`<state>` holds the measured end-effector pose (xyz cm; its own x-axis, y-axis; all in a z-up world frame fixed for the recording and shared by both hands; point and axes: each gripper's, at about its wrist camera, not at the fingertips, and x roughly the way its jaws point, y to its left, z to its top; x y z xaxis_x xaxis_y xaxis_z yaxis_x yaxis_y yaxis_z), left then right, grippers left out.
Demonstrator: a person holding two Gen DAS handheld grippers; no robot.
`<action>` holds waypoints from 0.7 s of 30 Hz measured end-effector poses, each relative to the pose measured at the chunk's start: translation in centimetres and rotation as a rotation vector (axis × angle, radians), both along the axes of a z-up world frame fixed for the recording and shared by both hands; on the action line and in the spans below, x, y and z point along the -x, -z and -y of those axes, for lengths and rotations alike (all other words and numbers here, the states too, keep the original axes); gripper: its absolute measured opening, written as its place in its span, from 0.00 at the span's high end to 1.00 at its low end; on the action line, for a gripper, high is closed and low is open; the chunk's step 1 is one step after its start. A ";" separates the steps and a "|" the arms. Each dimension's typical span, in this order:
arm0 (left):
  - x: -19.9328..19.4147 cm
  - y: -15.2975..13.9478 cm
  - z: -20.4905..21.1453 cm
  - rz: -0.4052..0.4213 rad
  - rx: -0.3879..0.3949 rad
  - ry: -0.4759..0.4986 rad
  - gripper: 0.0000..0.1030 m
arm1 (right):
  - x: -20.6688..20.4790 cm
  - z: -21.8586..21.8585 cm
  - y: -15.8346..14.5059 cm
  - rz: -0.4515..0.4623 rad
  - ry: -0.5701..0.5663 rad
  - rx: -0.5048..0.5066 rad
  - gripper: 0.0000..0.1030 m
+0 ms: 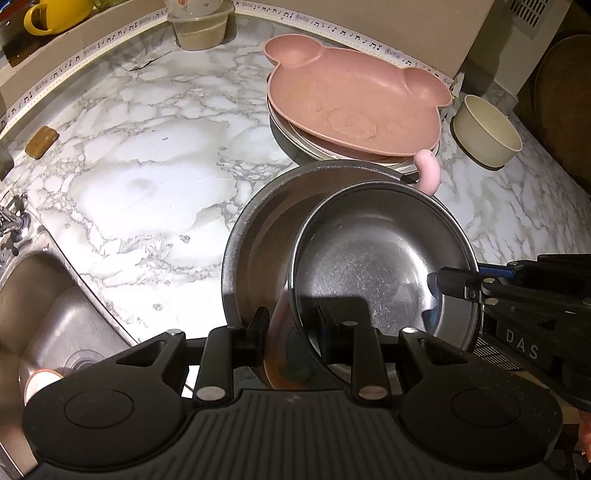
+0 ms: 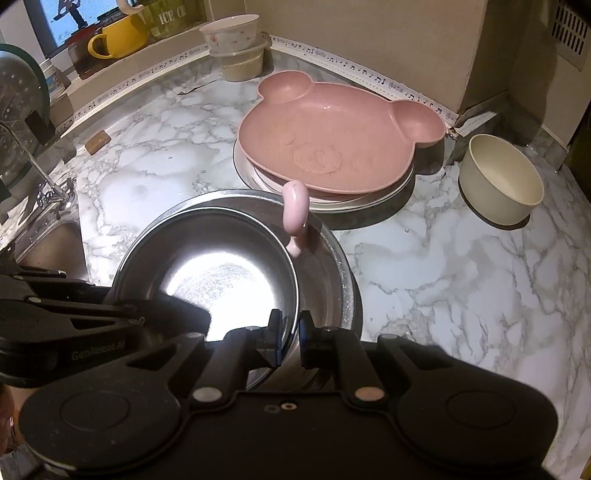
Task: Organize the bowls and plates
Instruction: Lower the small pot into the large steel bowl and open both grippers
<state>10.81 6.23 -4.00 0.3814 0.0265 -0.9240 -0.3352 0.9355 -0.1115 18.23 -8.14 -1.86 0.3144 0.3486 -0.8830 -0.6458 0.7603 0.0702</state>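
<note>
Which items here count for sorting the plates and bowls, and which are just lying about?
Job: small steel bowl in both grippers, large steel bowl under it, pink bear plate on white plates, cream bowl, stacked bowls.
Lying about: yellow mug, soap bar, sink.

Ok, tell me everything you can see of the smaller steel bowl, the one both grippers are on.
The smaller steel bowl is round, shallow and shiny, with a scratched inside and a thin rolled rim. It is empty. It sits tilted inside the larger steel bowl, offset toward one side. The right gripper is pinched shut on its rim. The left gripper straddles the opposite rim, apparently with the larger bowl's wall too. A pink handle rises just behind it.
</note>
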 end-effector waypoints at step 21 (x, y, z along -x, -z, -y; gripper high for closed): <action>-0.8 -0.3 -0.9 0.021 0.005 0.009 0.73 | -0.6 0.8 -0.2 -0.028 0.039 -0.064 0.73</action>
